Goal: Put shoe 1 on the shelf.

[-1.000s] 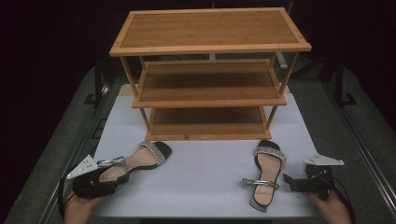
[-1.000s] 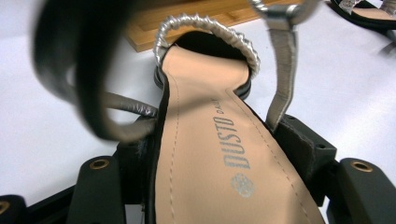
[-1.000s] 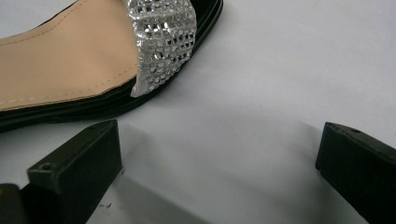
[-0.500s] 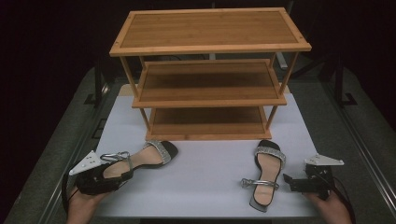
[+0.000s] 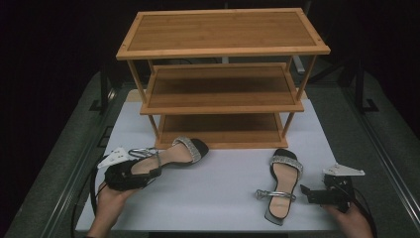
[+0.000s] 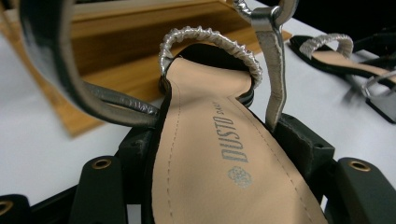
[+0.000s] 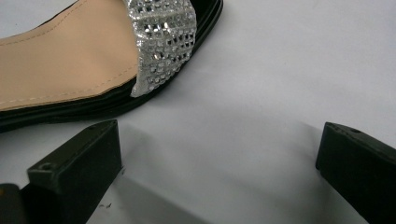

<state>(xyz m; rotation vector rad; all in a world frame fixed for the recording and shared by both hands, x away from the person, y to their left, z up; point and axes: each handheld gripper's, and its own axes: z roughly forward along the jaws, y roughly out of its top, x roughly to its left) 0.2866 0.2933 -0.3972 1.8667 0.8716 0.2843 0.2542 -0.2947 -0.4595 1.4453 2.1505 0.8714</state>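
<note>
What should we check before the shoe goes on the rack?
1. Left tool grips the left shoe at its heel end: ok.
2. Shoe's toe points toward the rack: ok.
3. Bottom shelf free for it: ok.
4. Ankle strap clear of the tool: not ok, it hangs by one side.
5. Right tool open, nothing between: ok.
6. Right shoe flat on the table, waiting: ok.

The left gripper [image 5: 130, 173] clamps the heel of a sandal [image 5: 171, 154] whose toe points at the wooden shelf rack [image 5: 220, 79]. The right gripper [image 5: 309, 192] rests just beside the other sandal [image 5: 281, 186] on the white bench [image 5: 223, 188].
</note>
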